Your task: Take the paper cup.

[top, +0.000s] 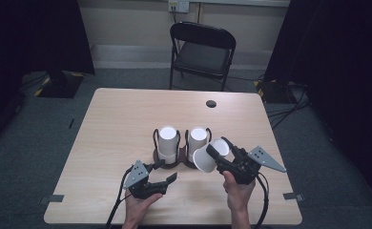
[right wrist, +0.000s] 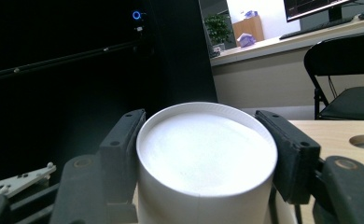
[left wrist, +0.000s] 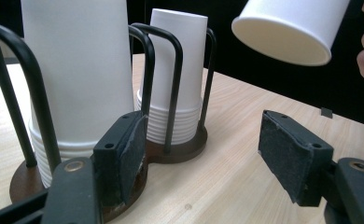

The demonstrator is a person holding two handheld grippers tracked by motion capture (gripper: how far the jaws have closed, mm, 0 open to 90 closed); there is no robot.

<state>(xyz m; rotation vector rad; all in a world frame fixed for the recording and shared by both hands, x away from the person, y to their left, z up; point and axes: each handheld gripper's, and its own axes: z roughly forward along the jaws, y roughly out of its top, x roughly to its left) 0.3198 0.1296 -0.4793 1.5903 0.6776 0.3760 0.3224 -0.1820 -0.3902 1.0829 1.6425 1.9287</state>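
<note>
1. No brand, label or readable writing to be made out on the cups, the holder or either gripper.
2. Right gripper [top: 221,149] raised above the light wooden table [top: 117,114], toward its near right part, jaws clamped on the sides of a single white paper cup [top: 209,155]; cup tipped on its side, open mouth facing the near left, base wedged between the pads in the right gripper view [right wrist: 203,158].
3. Right hand [top: 237,192] wrapped round the handle from below, forearm coming in over the near edge, grey three-cornered plate [top: 266,159] pointing toward the right edge.
4. Left gripper [top: 166,171] low over the table near the middle of the near edge, jaws spread apart and holding nothing; one pad [left wrist: 123,156] just beside the holder's base.
5. Left hand [top: 139,206] under the handle, also entering over the near edge.
6. Dark wire two-slot cup holder [top: 174,157] about mid-table, with two upside-down stacks of white paper cups, left stack [top: 167,143] and right stack [top: 197,142].
7. Black folding chair [top: 201,52] beyond the far edge.
</note>
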